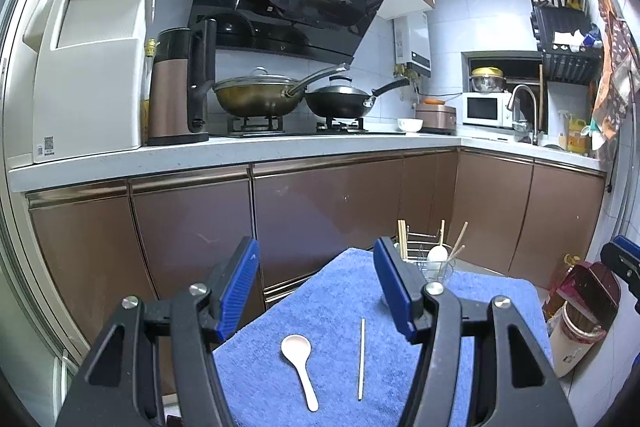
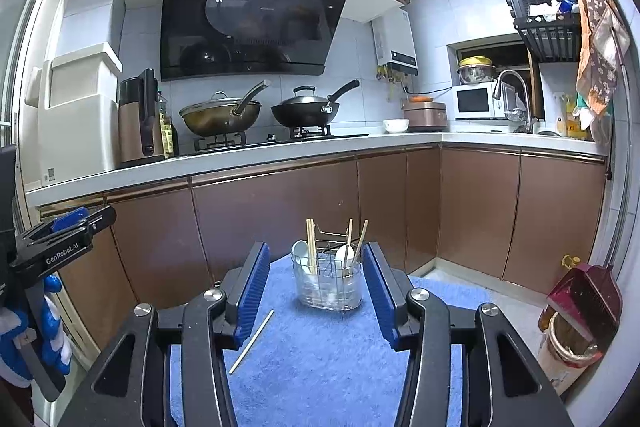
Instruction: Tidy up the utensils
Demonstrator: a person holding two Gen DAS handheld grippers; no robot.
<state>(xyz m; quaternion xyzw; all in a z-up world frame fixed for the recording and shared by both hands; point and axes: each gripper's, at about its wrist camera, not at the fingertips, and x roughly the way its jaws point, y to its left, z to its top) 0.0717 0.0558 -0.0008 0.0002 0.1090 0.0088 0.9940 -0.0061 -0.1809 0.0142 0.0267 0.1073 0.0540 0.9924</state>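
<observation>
— Can any writing be read here?
— Only one piece clearly: "GenRobot.AI" in white letters on the black plastic body of the left gripper (image 2: 68,223), seen at the left edge of the right wrist view.
— And the tall white plastic bin (image 1: 86,67) on the counter?
— It carries a small sticker with a square code; its print is too small to read.

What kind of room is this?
A home kitchen, most likely: two woks sit on a gas stove under a black range hood, with a microwave and sink tap along the counter.
</observation>
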